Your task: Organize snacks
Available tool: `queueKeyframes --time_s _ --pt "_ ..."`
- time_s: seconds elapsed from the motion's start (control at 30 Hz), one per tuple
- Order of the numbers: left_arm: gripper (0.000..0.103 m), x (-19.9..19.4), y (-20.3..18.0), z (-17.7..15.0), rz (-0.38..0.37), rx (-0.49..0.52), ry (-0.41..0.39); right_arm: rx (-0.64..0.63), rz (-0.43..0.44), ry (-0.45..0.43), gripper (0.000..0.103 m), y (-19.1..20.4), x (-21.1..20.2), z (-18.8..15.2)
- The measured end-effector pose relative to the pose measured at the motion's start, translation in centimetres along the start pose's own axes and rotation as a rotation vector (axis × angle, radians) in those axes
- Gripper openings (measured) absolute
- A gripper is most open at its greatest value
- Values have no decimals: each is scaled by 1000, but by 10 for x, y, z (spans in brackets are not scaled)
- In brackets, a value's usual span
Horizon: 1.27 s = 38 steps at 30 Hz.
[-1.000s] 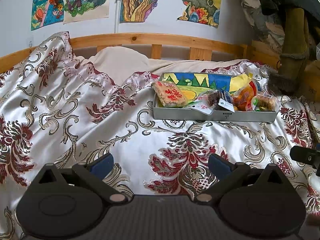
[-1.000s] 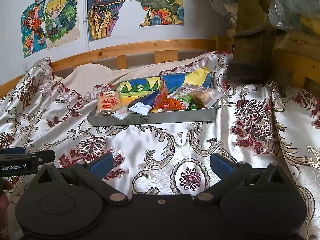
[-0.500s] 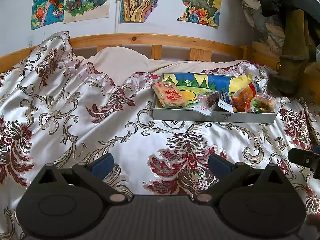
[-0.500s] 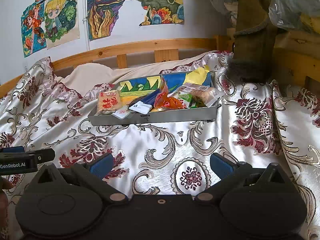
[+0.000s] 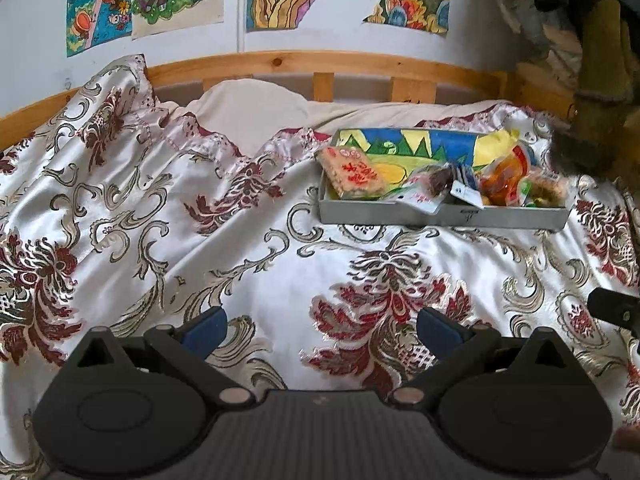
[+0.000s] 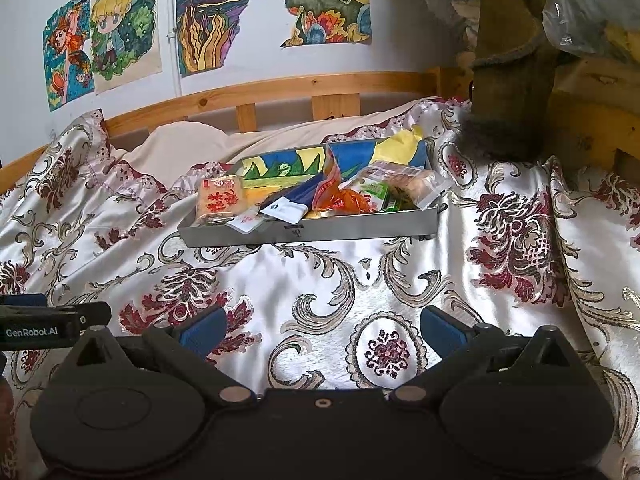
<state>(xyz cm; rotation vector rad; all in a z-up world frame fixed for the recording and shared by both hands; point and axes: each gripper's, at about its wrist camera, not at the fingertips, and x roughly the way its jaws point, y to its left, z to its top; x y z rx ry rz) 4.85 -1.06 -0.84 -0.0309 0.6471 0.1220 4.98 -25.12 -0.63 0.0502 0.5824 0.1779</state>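
A shallow grey metal tray (image 5: 440, 216) (image 6: 340, 230) lined with a colourful drawing lies on the bed and holds several wrapped snacks. A rice-cracker pack with red writing (image 5: 354, 172) (image 6: 220, 198) leans at its left end. An orange packet (image 5: 502, 178) (image 6: 340, 196) and a green-and-white pack (image 6: 374, 190) sit toward the right. My left gripper (image 5: 322, 330) is open over the bedspread, well short of the tray, nothing between its blue pads. My right gripper (image 6: 322, 328) is likewise open and holds nothing, also short of the tray.
The flowered satin bedspread (image 5: 160, 220) is rumpled, with a beige pillow (image 5: 256, 108) and a wooden headboard (image 5: 320, 64) behind. Drawings hang on the wall (image 6: 120, 28). A brown furry post (image 6: 512, 92) and clutter stand at the right. The other gripper's tip (image 6: 52, 326) shows at the left edge.
Both views have shifted only slightly; the right gripper's tip has slid a little lower at the edge of the left wrist view. Both grippers stay open, and the tray and snacks have not moved.
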Motion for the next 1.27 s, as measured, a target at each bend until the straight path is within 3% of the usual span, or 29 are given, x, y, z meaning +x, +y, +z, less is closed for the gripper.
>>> queueKeyframes --time_s 1.27 --pt "103 -2 0 1 -21 -8 -3 -7 8 13 102 4 3 -2"
